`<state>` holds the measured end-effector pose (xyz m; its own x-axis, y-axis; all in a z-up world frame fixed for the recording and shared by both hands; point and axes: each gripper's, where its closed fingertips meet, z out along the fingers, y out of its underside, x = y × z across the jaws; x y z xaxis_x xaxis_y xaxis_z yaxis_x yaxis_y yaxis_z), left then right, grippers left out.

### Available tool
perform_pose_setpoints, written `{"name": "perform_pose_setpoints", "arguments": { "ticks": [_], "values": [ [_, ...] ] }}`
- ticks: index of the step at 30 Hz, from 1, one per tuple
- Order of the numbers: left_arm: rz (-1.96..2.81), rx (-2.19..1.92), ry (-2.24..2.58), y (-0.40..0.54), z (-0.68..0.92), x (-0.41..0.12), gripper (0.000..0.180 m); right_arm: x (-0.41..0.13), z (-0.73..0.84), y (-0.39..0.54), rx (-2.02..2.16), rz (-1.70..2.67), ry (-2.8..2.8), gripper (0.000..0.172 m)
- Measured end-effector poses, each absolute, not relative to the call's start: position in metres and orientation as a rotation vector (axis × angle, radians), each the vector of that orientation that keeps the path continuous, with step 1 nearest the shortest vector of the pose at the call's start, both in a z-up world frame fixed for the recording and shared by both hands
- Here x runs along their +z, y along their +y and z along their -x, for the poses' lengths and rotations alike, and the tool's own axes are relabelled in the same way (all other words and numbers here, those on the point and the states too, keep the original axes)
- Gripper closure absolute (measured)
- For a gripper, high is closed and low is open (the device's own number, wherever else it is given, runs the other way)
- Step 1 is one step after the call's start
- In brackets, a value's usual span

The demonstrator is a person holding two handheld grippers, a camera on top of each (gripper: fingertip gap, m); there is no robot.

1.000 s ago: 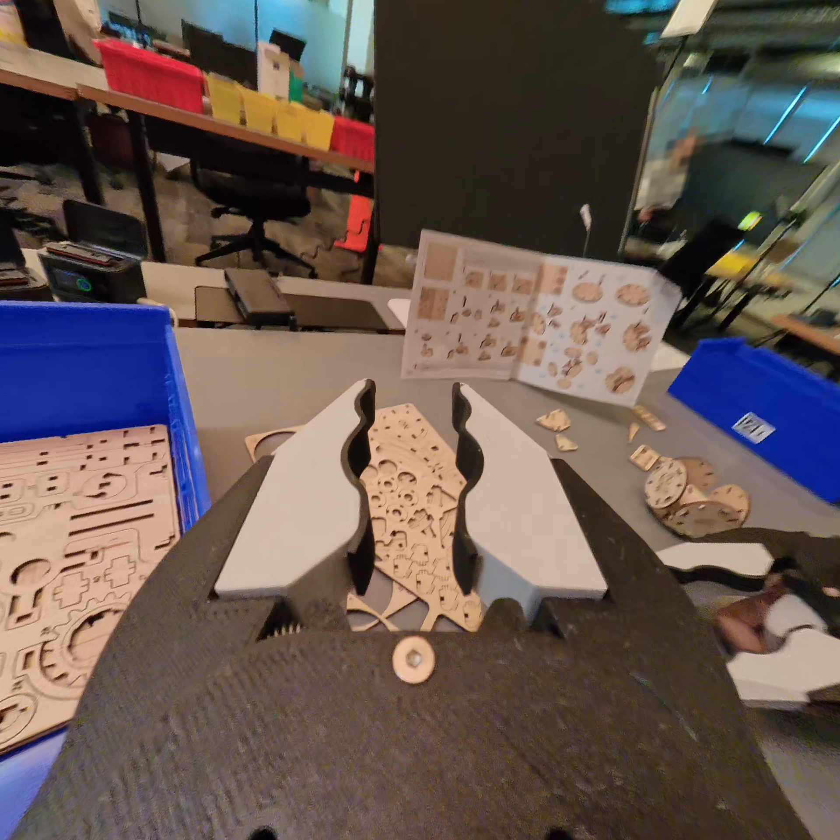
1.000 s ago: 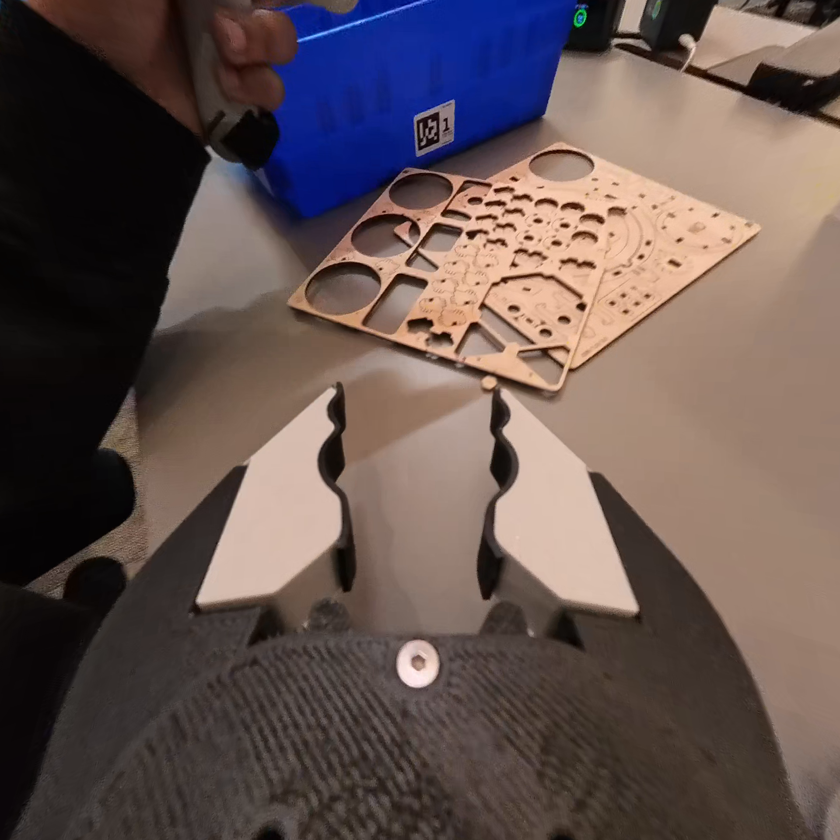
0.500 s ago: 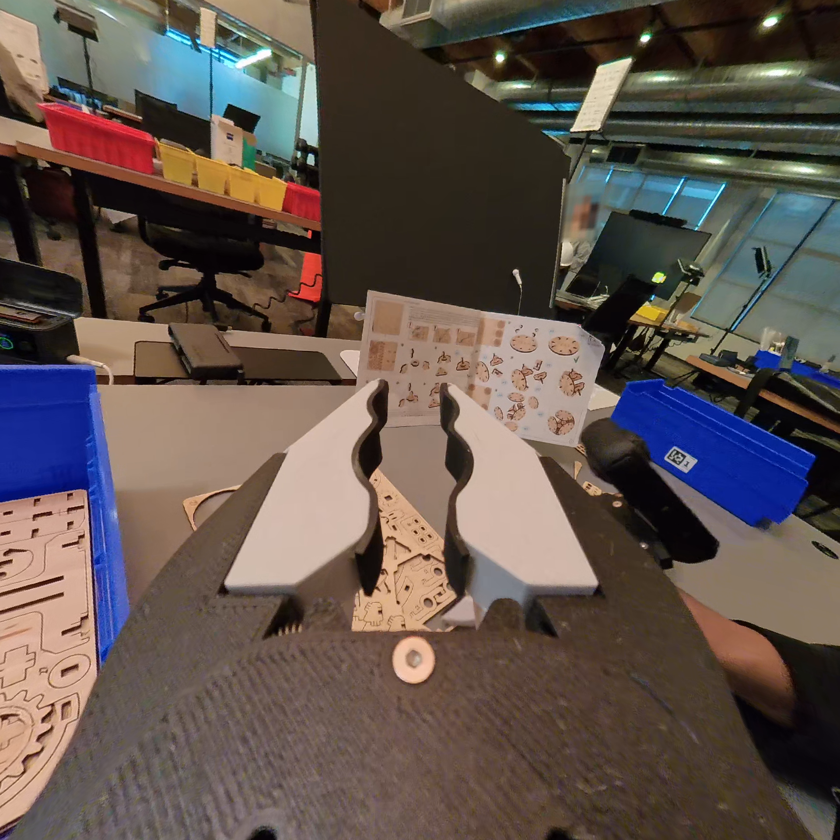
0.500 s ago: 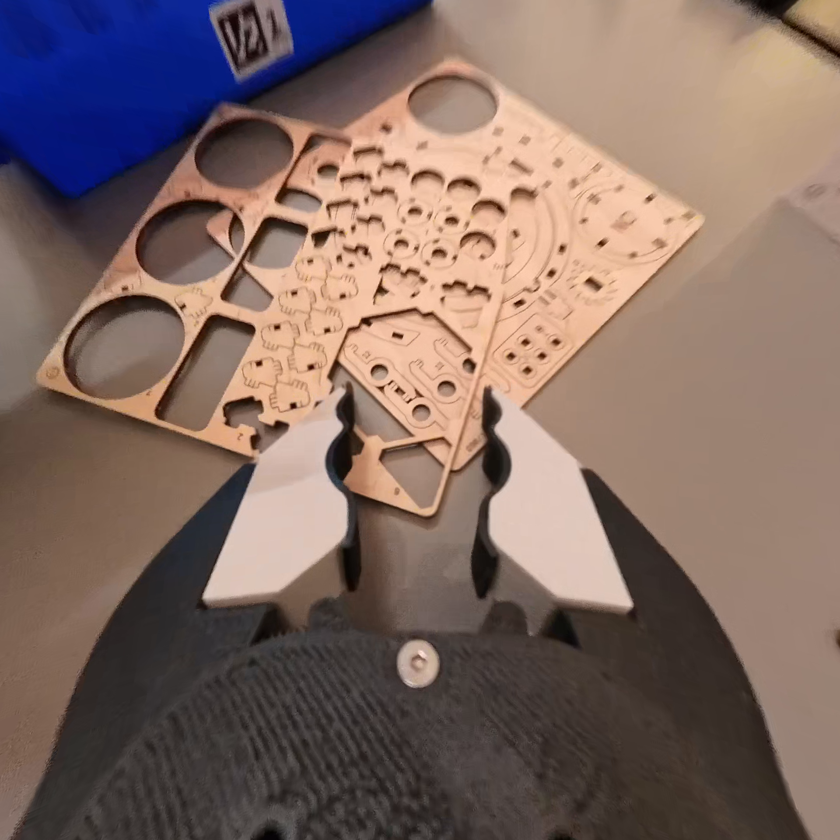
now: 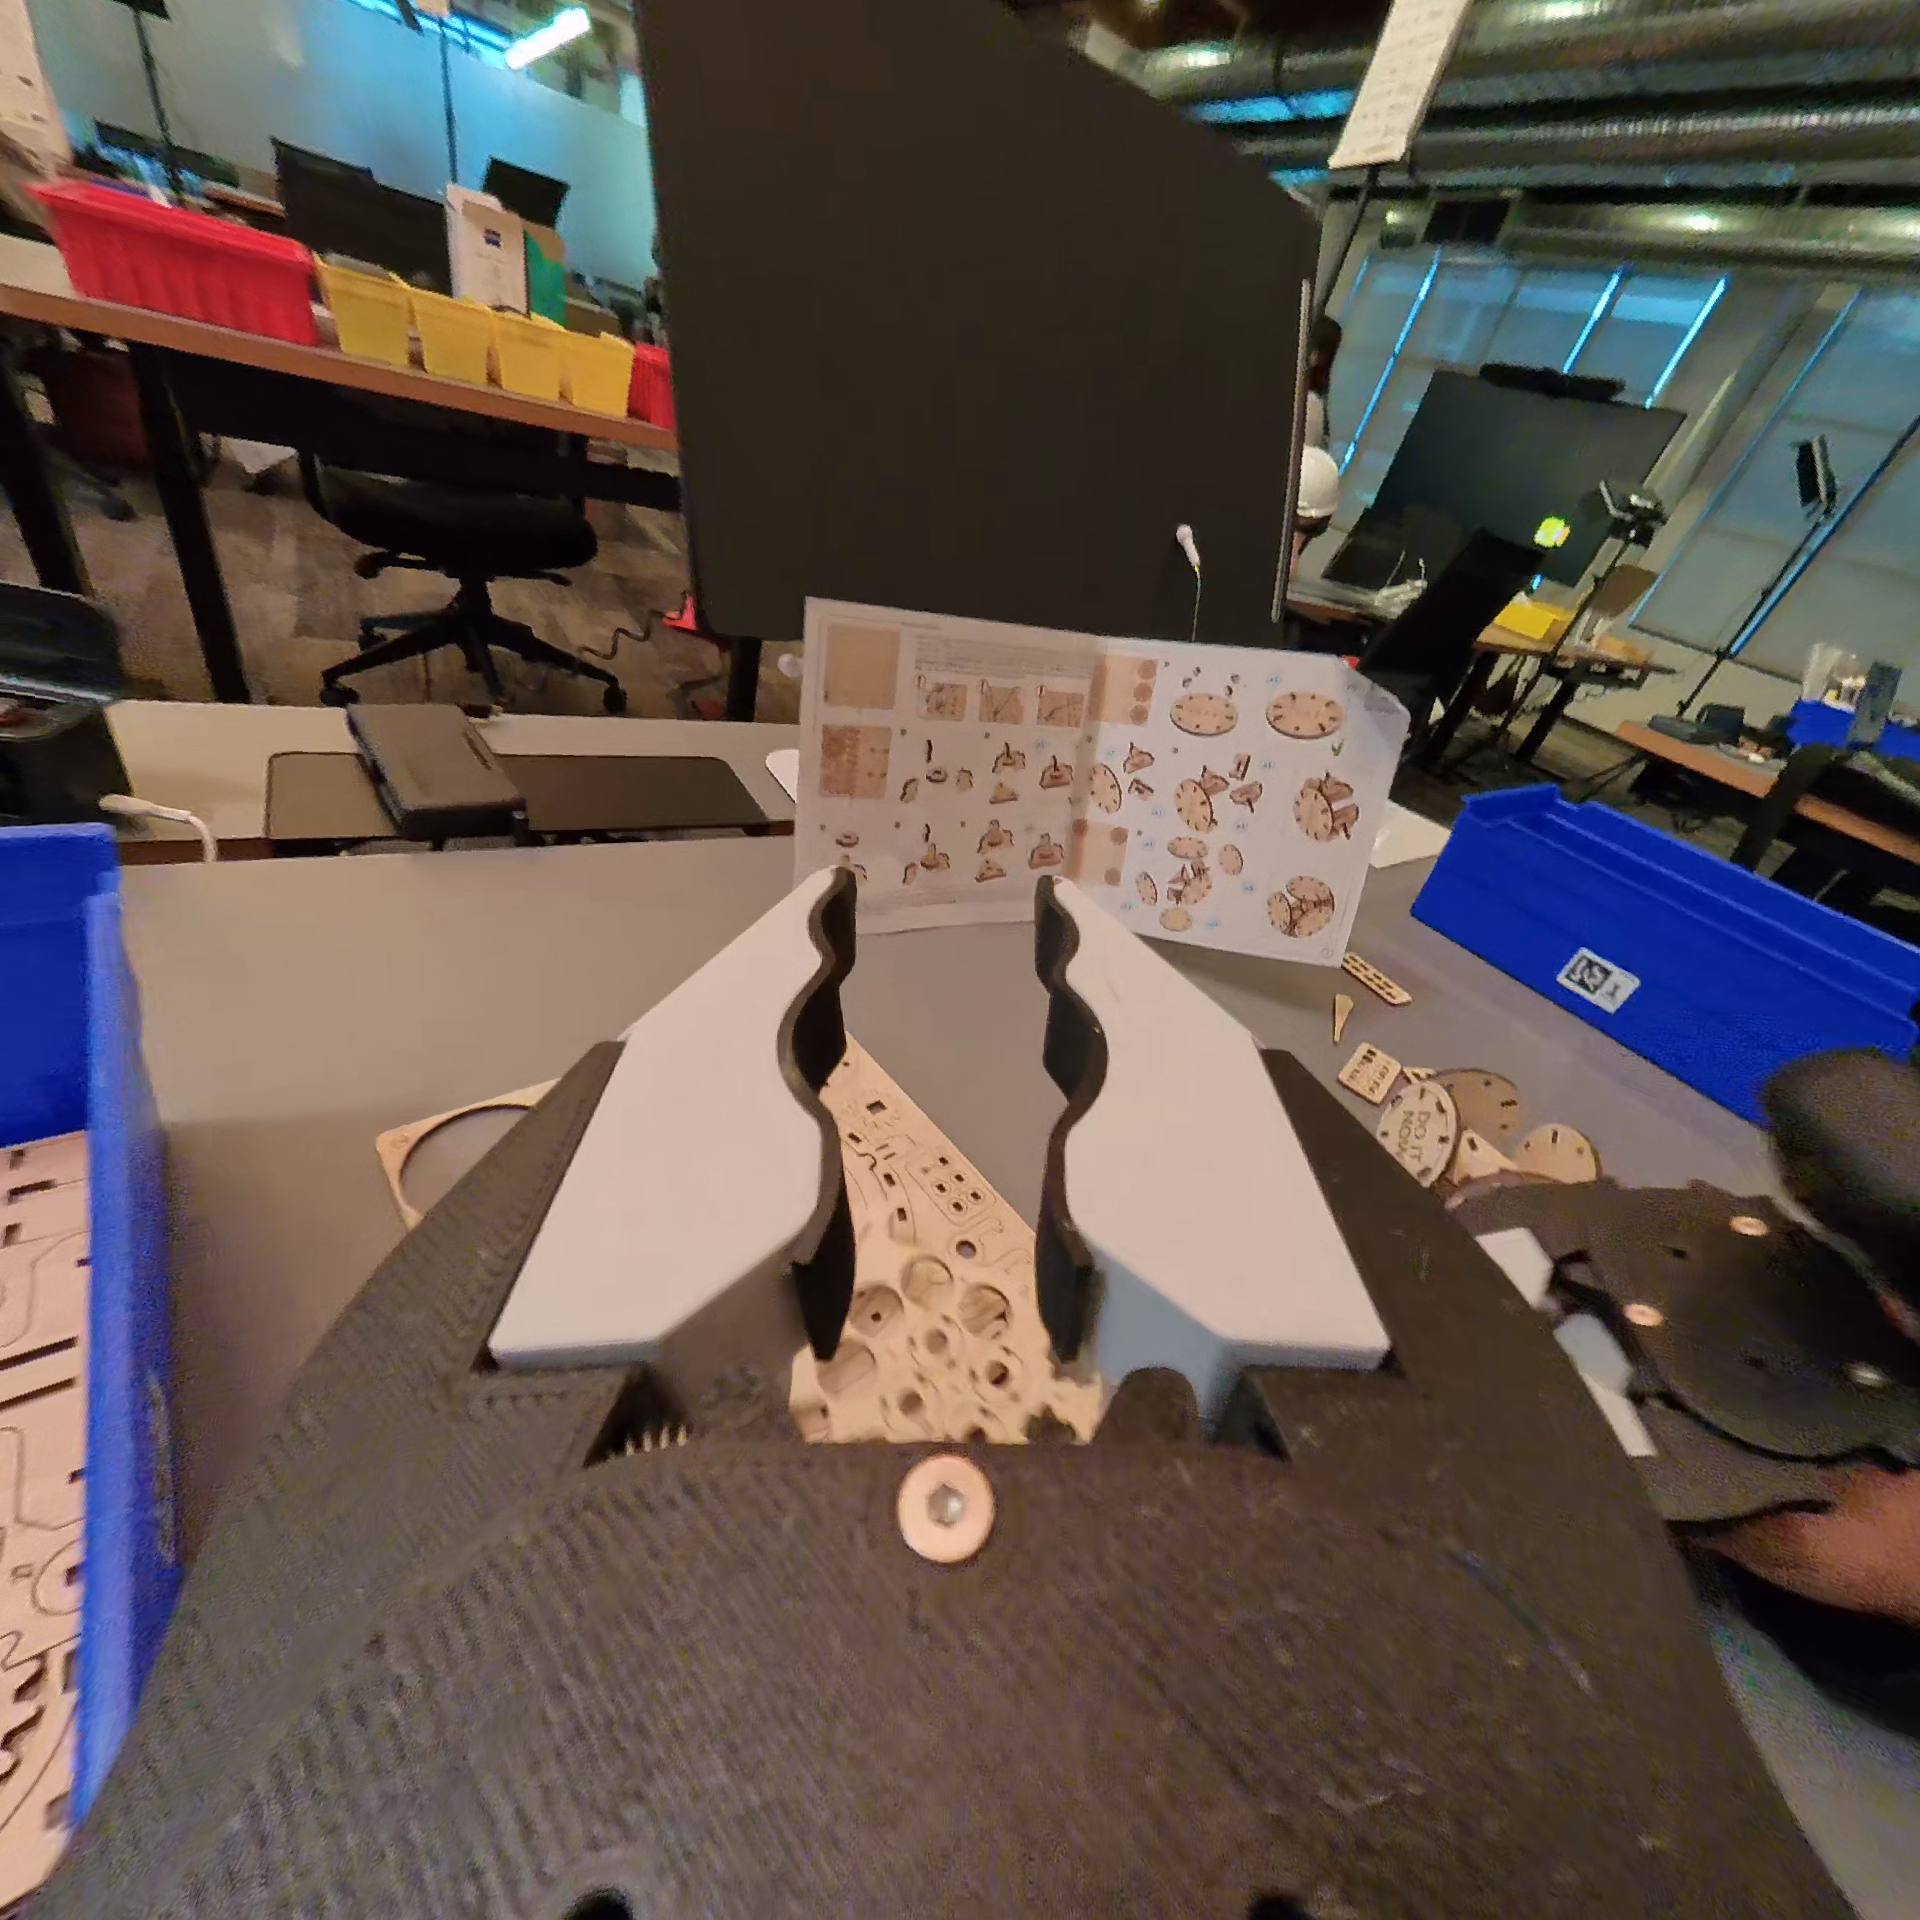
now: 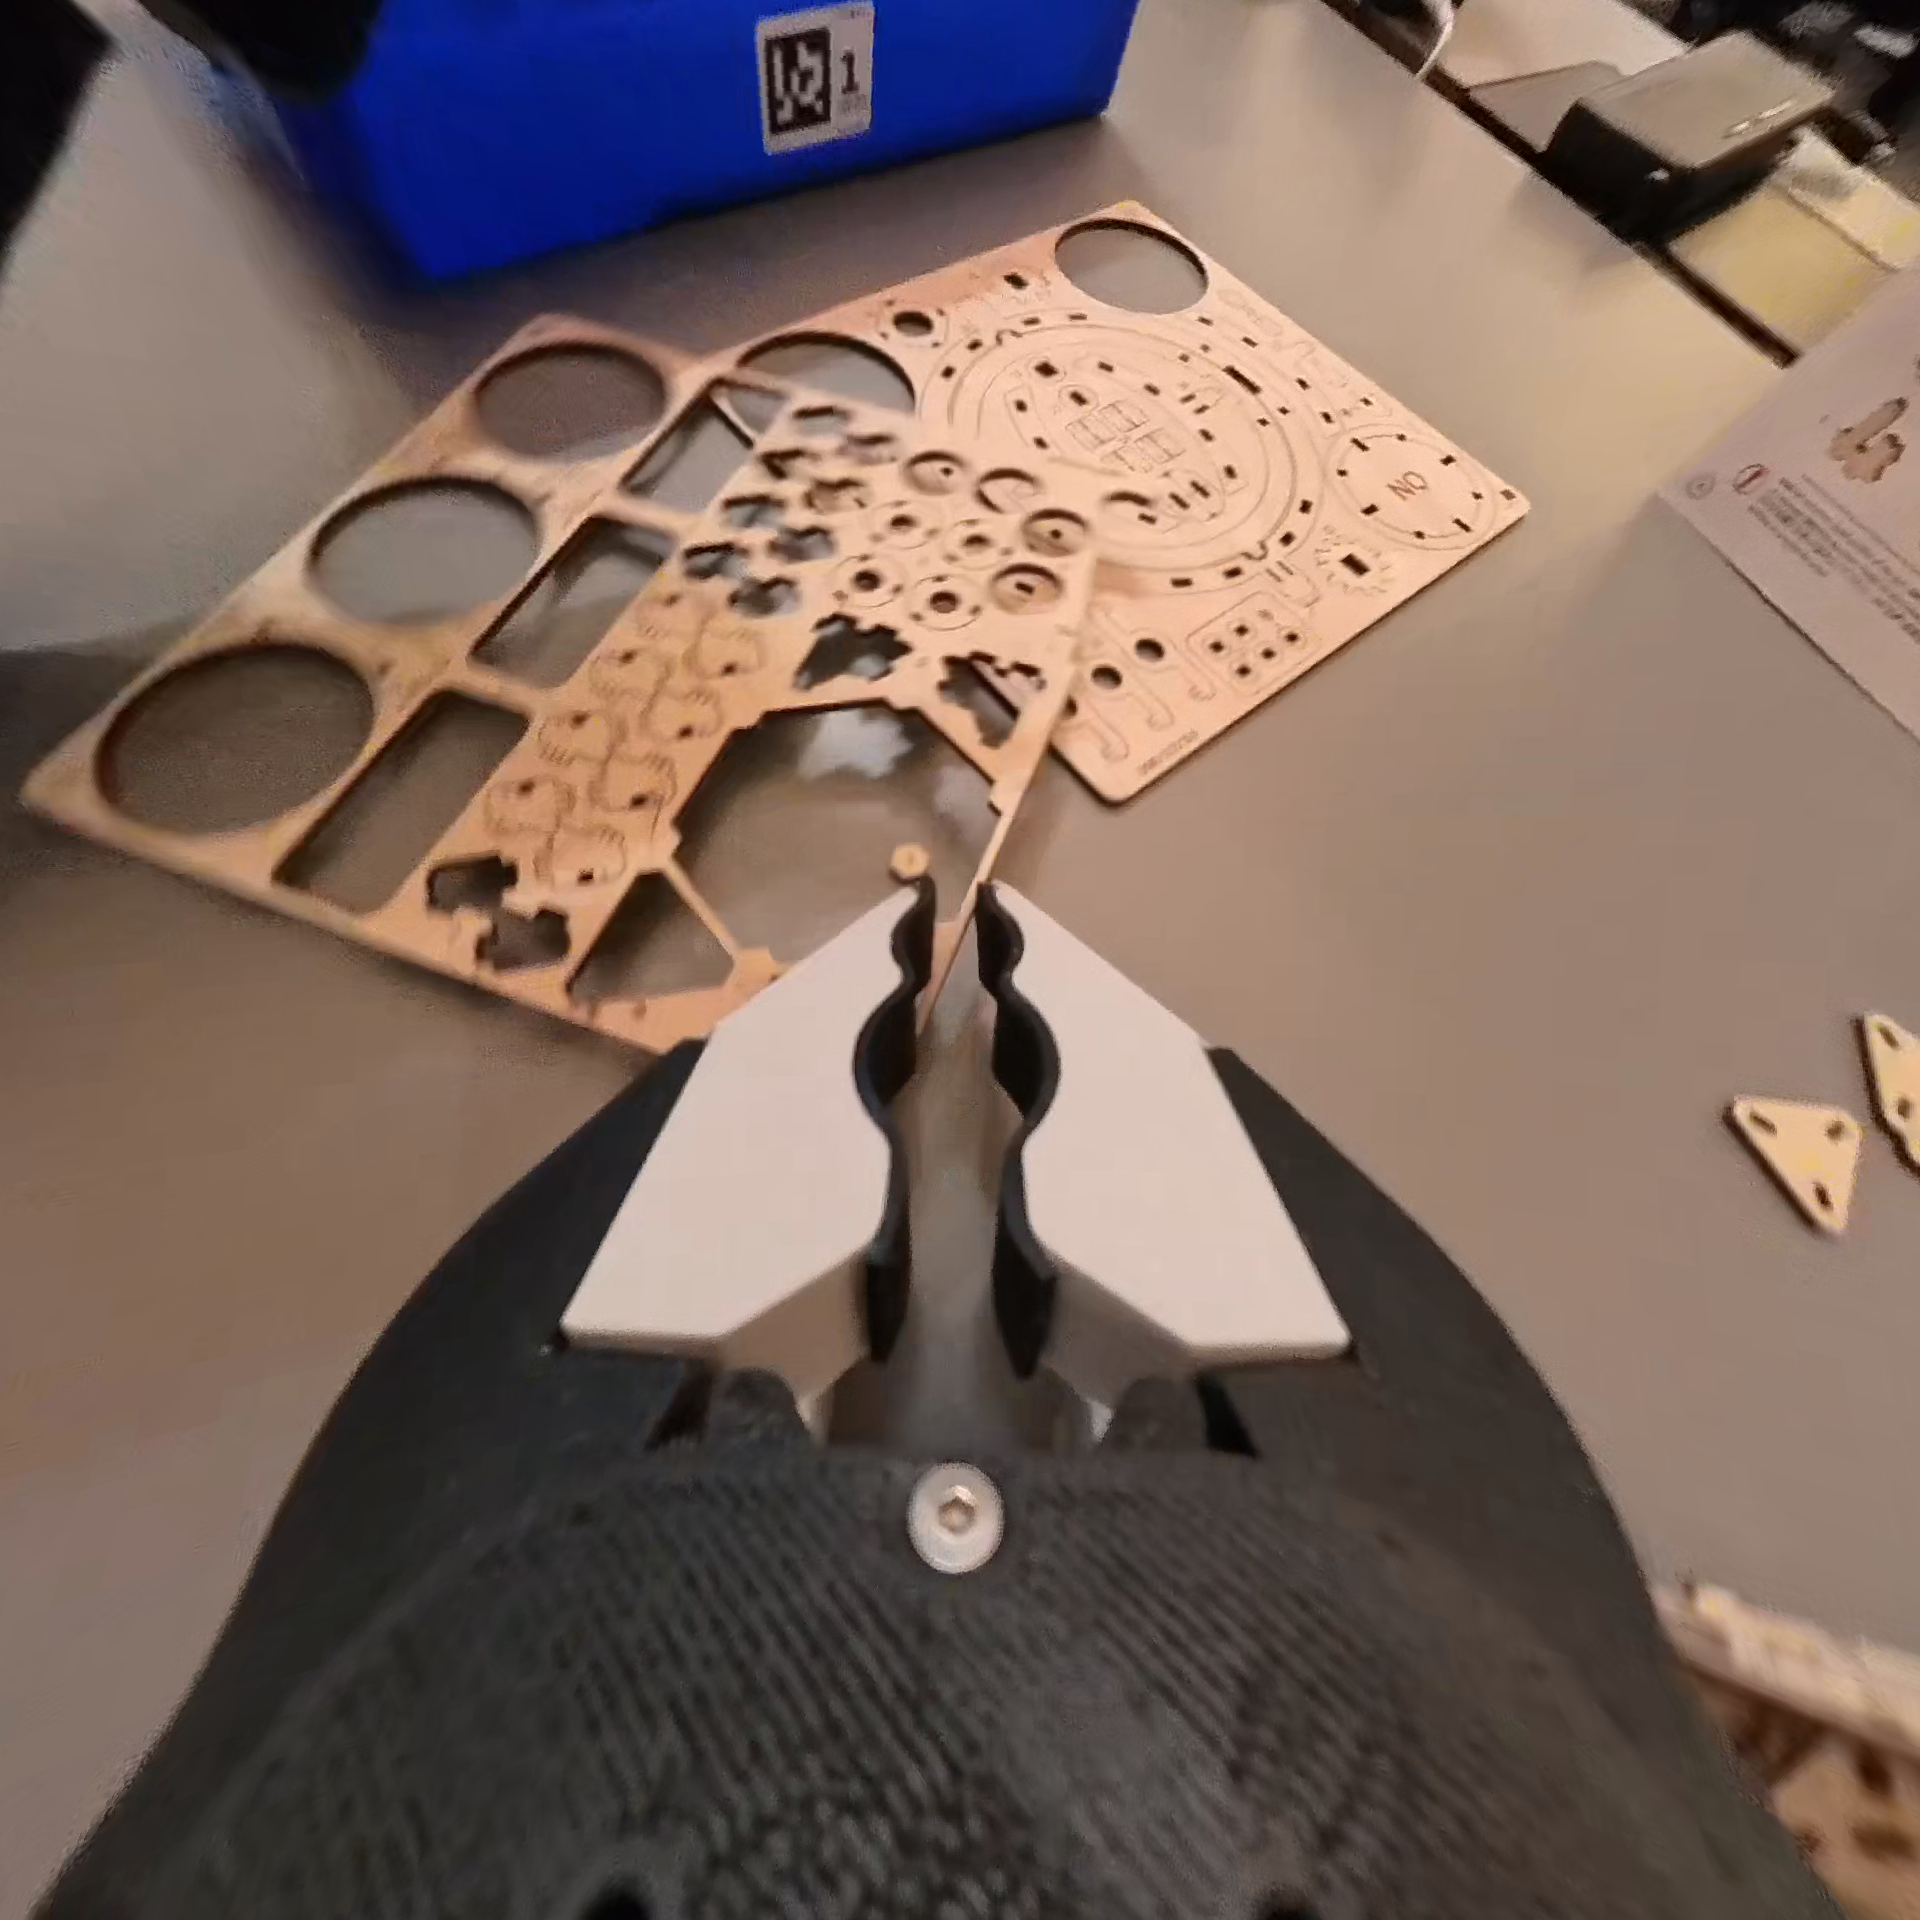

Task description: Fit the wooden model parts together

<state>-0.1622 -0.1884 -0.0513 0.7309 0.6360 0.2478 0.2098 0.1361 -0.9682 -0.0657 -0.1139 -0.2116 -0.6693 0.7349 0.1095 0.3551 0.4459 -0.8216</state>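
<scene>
My right gripper [image 6: 954,902] has its jaws nearly closed on the corner edge of the top wooden puzzle sheet [image 6: 727,665]. That corner is tilted up off the grey table [image 6: 1455,935], and the thin edge runs in between the black pads [image 6: 906,940]. The rest of the sheet fans out ahead and left of the jaws, lying over a second cut-out wooden sheet [image 6: 1247,499]. A tiny wooden disc [image 6: 908,858] lies on the table just ahead of the left fingertip. Two triangular wooden pieces [image 6: 1806,1153] lie well to the right. A blue bin [image 6: 623,125] stands far ahead, beyond the sheets.

My left gripper [image 5: 945,894] has its jaws apart with nothing between them, above the same sheets. An open instruction leaflet [image 5: 1101,779] stands just beyond its tips. Loose wooden discs [image 5: 1455,1122] lie to the right of the jaws, and a blue bin of wooden sheets [image 5: 114,1143] sits to the left.
</scene>
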Motion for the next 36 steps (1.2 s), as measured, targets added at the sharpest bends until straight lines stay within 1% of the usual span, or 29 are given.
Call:
{"name": "perform_pose_setpoints", "arguments": {
  "ticks": [1,3,8,11,13,14,16,19,20,22,23,24,25,29,30,32,34,36],
  "values": [
    [1.454,0.341,-0.741,-0.184,0.162,-0.055,0.146,-0.208,0.056,-0.111,1.141,0.911,-2.226,0.171],
    [1.521,0.286,-0.736,-0.172,0.159,-0.069,0.135,-0.201,0.039,-0.102,1.176,0.924,-2.18,0.172],
    [1.783,-0.05,-0.706,-0.148,0.126,-0.122,0.097,-0.181,0.014,-0.082,1.235,0.906,-2.15,0.172],
    [1.873,-0.26,-0.63,-0.139,0.093,-0.141,0.074,-0.158,0.012,-0.065,1.271,0.871,-2.084,0.172],
    [1.885,-0.356,-0.601,-0.133,0.078,-0.148,0.073,-0.135,0.006,-0.061,1.397,0.794,-2.042,0.172],
    [1.873,-0.395,-0.584,-0.128,0.072,-0.15,0.079,-0.124,0.002,-0.061,1.468,0.741,-2.024,0.172],
    [1.867,-0.507,-0.494,-0.119,0.051,-0.15,0.099,-0.113,0.002,-0.049,1.493,0.719,-1.975,0.172],
    [1.887,-0.576,-0.357,-0.108,0.029,-0.148,0.152,-0.116,0.011,-0.022,1.39,0.781,-1.926,0.171],
    [1.886,-0.569,-0.336,-0.105,0.028,-0.147,0.161,-0.116,0.011,-0.016,1.383,0.79,-1.912,0.171],
    [1.83,-0.614,-0.314,-0.097,0.024,-0.142,0.167,-0.116,0.008,-0.008,1.384,0.815,-1.882,0.17],
    [1.807,-0.645,-0.301,-0.095,0.021,-0.142,0.172,-0.115,0.006,-0.004,1.382,0.82,-1.863,0.164],
    [1.796,-0.657,-0.309,-0.093,0.021,-0.145,0.172,-0.113,0.003,-0.002,1.388,0.821,-1.842,0.148],
    [1.79,-0.676,-0.307,-0.091,0.019,-0.149,0.172,-0.111,0.0,-0.001,1.397,0.825,-1.832,0.136],
    [1.762,-0.751,-0.258,-0.085,0.009,-0.15,0.174,-0.112,-0.009,-0.014,1.472,0.902,-1.95,0.11],
    [1.75,-0.77,-0.233,-0.084,0.005,-0.147,0.175,-0.117,-0.01,-0.02,1.482,0.942,-2.011,0.108],
    [1.757,-0.807,-0.169,-0.083,-0.006,-0.145,0.177,-0.132,-0.009,-0.027,1.435,1.055,-2.142,0.092],
    [1.802,-0.818,-0.099,-0.082,-0.02,-0.151,0.177,-0.151,-0.013,-0.03,1.346,1.146,-2.32,0.093],
    [1.819,-0.82,-0.074,-0.081,-0.025,-0.152,0.176,-0.161,-0.018,-0.032,1.298,1.217,-2.44,0.089]
  ]
}}
